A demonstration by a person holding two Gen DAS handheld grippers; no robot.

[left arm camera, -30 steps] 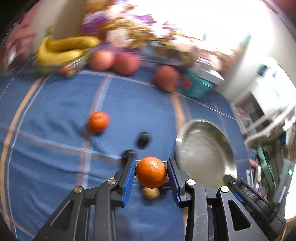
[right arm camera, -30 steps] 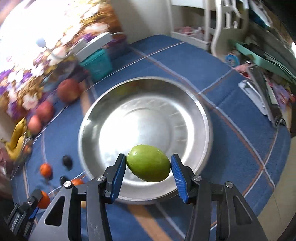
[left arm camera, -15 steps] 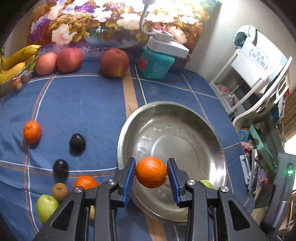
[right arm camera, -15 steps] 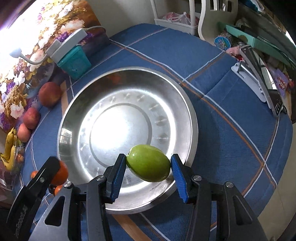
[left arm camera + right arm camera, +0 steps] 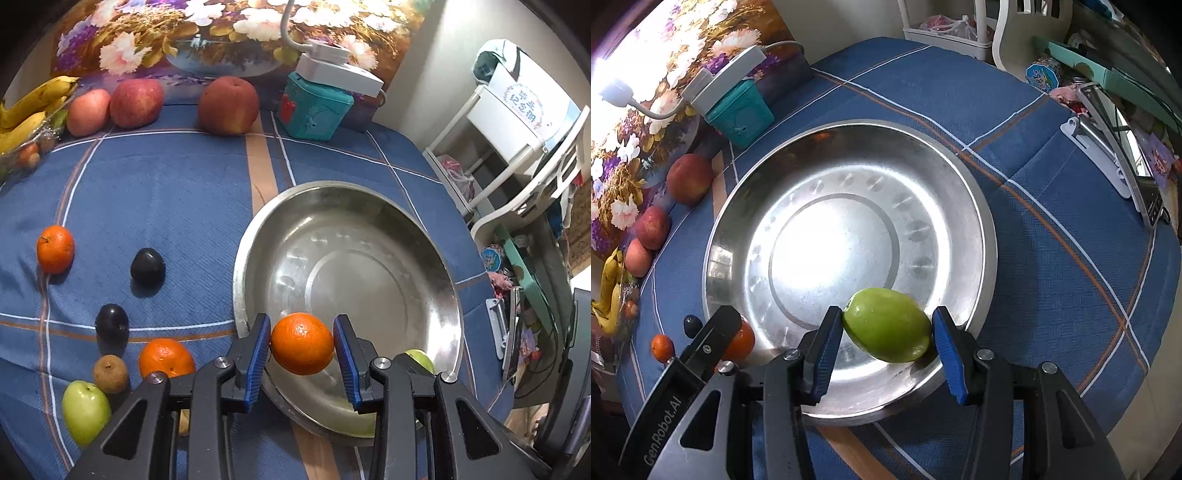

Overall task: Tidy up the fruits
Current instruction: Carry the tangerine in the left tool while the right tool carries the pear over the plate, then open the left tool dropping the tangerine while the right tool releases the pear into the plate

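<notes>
My left gripper (image 5: 302, 345) is shut on an orange (image 5: 302, 343) and holds it over the near left rim of the steel bowl (image 5: 424, 254). My right gripper (image 5: 886, 334) is shut on a green fruit (image 5: 888, 324) and holds it over the bowl's (image 5: 982, 229) near right side. The left gripper (image 5: 713, 343) with its orange (image 5: 743, 341) shows at the lower left of the right wrist view. The green fruit (image 5: 421, 361) peeks out behind the left gripper's finger. The bowl's floor is bare.
On the blue cloth left of the bowl lie two oranges (image 5: 55, 249) (image 5: 166, 358), two dark plums (image 5: 147, 266) (image 5: 112, 322), a brown kiwi (image 5: 110, 373) and a green apple (image 5: 85, 411). Three apples (image 5: 228, 105), bananas (image 5: 33, 107) and a teal box (image 5: 316, 107) stand at the back. A rack (image 5: 517, 155) is off the table's right edge.
My left gripper has swung right with the orange, from over the cloth to the bowl's near rim. My right gripper has moved a little further over the bowl with the green fruit.
</notes>
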